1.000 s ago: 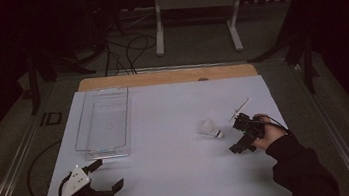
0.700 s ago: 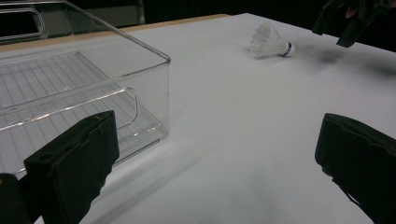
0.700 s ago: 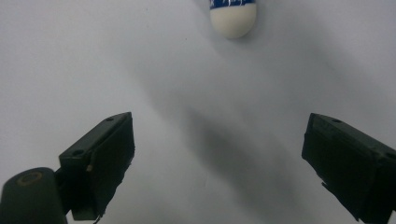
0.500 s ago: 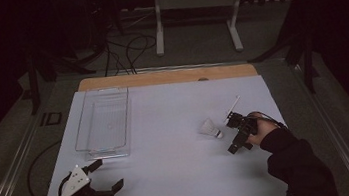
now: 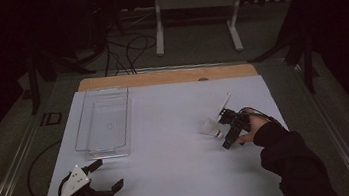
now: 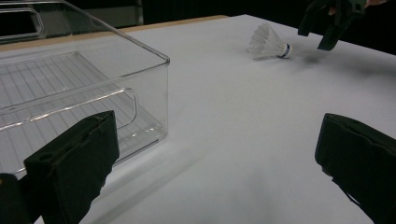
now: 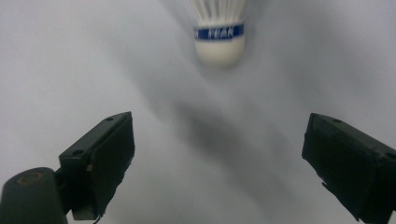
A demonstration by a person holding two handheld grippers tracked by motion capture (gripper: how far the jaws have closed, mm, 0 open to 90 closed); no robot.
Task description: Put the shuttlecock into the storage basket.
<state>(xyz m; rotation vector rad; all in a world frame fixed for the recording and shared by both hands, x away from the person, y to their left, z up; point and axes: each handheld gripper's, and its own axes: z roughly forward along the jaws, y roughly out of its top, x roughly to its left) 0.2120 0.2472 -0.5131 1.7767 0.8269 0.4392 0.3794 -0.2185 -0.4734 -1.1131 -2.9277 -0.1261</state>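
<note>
Right gripper view looks down past 2 black jaws spread wide with nothing between them, toward a white feathered shuttlecock (image 7: 219, 35) with a blue band round its rounded cork, which lies on the white table sheet (image 7: 70, 56) just ahead of the jaw tips, cork end nearest. From the high view, the right gripper (image 5: 230, 128) hovers at the right side of the sheet, just beside the shuttlecock (image 5: 211, 127) and apart from it. A thin pale stick (image 5: 224, 104) seems to lie beyond the gripper, though that view is too dim to say what it is.

The left gripper (image 5: 94, 183) sits at the near left edge of the sheet, its jaws likewise wide apart and holding nothing. Its own view shows the clear, ribbed rectangular plastic bin (image 6: 79, 88) close by on its left and the shuttlecock (image 6: 268, 43) well apart across the table, lying on its side.

The step in hand looks like the approach for a pick: the right gripper is lined up but has not yet closed. Next it would need to advance and drop until the cork sits between the jaws, then close gently on the cork rather than the feathers, which would likely crush. The bin (image 5: 103, 122) at the left seems the probable destination.
</note>
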